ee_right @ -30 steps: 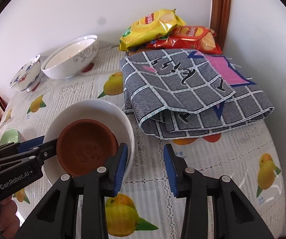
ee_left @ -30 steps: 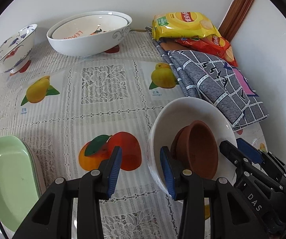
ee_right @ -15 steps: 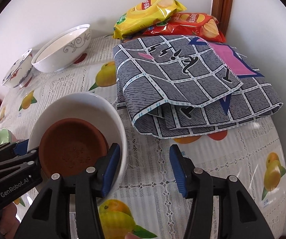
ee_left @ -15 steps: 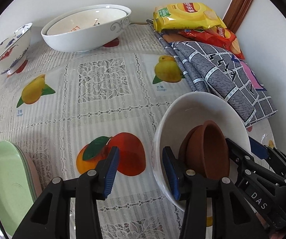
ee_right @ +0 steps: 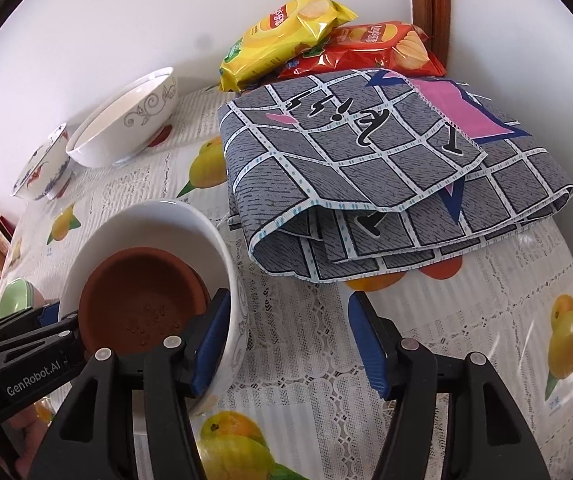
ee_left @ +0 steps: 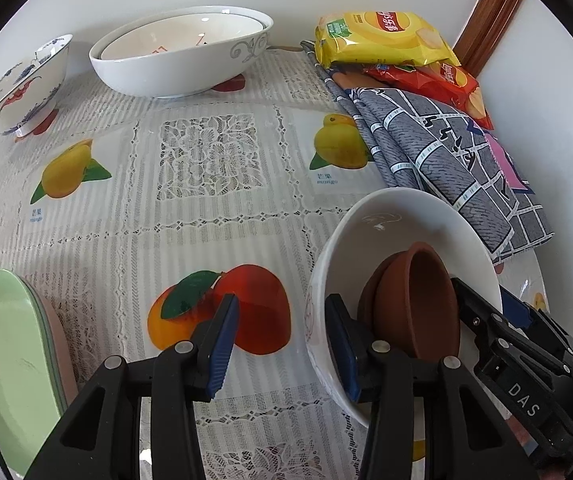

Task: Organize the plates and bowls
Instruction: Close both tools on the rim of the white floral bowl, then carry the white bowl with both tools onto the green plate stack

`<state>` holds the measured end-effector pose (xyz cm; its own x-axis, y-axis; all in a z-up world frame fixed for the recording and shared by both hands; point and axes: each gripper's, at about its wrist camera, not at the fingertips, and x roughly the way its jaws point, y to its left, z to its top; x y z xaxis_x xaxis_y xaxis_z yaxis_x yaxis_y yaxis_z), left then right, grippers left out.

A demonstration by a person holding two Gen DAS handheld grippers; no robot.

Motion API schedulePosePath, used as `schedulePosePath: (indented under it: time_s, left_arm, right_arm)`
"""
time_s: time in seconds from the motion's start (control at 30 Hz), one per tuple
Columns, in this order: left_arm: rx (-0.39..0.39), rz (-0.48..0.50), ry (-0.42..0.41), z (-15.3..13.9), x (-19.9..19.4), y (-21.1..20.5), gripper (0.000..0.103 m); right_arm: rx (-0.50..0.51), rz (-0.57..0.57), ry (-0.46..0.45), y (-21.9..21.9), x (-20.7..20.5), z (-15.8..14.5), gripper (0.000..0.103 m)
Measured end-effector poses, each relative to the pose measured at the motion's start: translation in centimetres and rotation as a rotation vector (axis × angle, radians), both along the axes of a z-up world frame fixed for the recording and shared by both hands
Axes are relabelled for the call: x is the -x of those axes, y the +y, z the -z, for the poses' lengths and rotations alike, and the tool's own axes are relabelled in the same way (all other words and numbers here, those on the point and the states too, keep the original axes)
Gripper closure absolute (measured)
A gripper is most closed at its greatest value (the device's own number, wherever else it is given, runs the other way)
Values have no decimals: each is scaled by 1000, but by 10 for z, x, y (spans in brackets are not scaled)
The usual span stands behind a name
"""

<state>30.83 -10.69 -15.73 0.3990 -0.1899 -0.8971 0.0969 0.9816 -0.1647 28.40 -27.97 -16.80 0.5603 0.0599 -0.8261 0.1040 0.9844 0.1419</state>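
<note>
Where cloth ends, bare tablecloth.

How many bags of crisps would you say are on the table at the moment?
2. The yellow crisp bag lies at the far edge by the wall, overlapping the red crisp bag beside it; both rest behind the folded grey checked cloth, which may hide more.

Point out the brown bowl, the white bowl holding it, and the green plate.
brown bowl (ee_right: 142, 304), right wrist view, inner floor.
white bowl (ee_left: 398, 216), left wrist view, far inner wall.
green plate (ee_left: 2, 344), left wrist view, inner face.
</note>
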Motion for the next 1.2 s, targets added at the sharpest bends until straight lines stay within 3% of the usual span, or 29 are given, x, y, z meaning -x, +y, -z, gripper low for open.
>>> schedulePosePath:
  time_s: [0.13, 0.27, 0.37, 0.47, 0.8, 1.2]
  left_arm:
    - [9, 25, -14, -2, 4, -3, 73]
    - [8, 45, -21, -5, 5, -11, 88]
    - [-16, 49, -29, -6, 7, -16, 90]
    - [18, 28, -19, -5, 7, -11, 91]
    - [-21, 41, -32, -9, 27, -6, 92]
    - [-13, -1, -45, -17, 60, 14, 93]
  right_arm:
    - [-8, -7, 3, 2, 1, -1, 53]
    - [-35, -34, 1, 10, 0, -4, 79]
    - [9, -54, -13, 24, 3, -6, 93]
    - [13, -35, -15, 26, 6, -7, 92]
    - [-78, -2, 19, 24, 21, -6, 93]
    - [-86, -25, 9, 42, 52, -16, 93]
